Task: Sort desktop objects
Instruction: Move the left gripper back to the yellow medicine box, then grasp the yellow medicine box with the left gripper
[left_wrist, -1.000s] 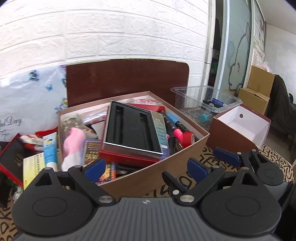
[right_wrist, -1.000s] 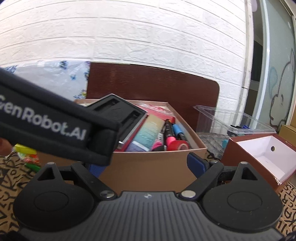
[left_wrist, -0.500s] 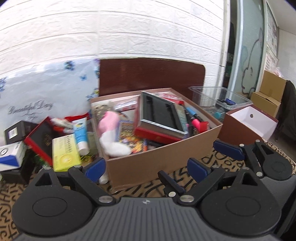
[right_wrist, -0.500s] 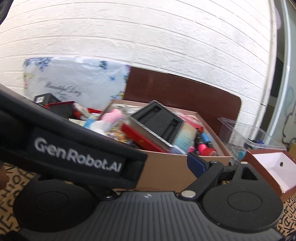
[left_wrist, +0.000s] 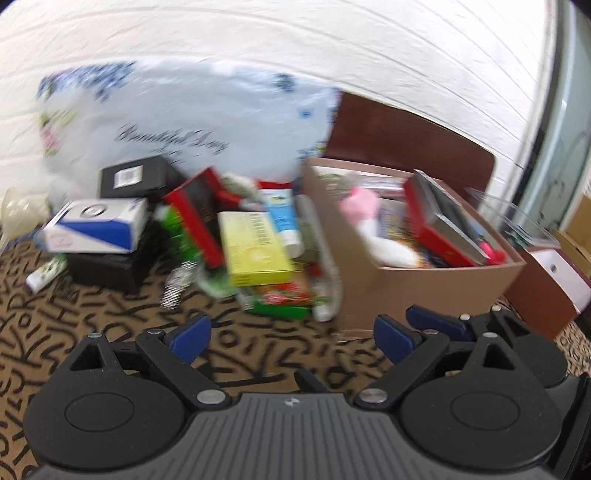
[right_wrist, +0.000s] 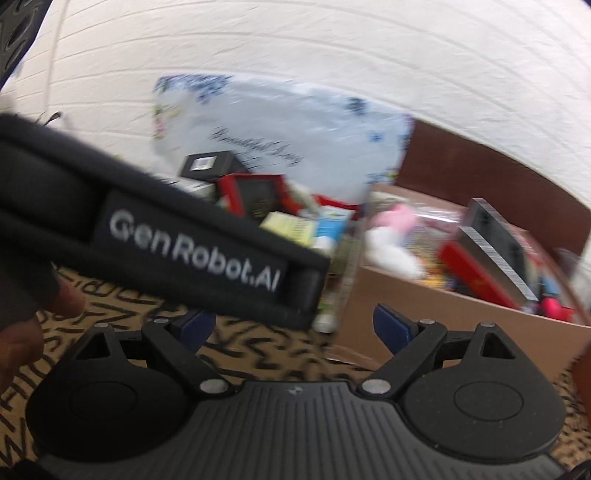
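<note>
- Two grippers hover with jaws released, empty: left gripper (left_wrist: 291, 332), right gripper (right_wrist: 291, 326).
- Left of the brown cardboard box (left_wrist: 417, 291): white-and-blue carton (left_wrist: 94, 225), yellow flat packet (left_wrist: 255, 247), blue-and-white tube (left_wrist: 284, 218), piled on the patterned desk (left_wrist: 110, 317).
- Inside that box: pink-and-white soft item (left_wrist: 373, 229), red tray (left_wrist: 447, 225).

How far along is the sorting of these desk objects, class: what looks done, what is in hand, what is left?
Done: the cardboard box already holds several things, such as a pink sock and a red case.
In hand: nothing; the left gripper and right gripper are both open and empty.
Left: a pile beside the box, including a yellow box, a blue tube and a blue-and-white box.
</note>
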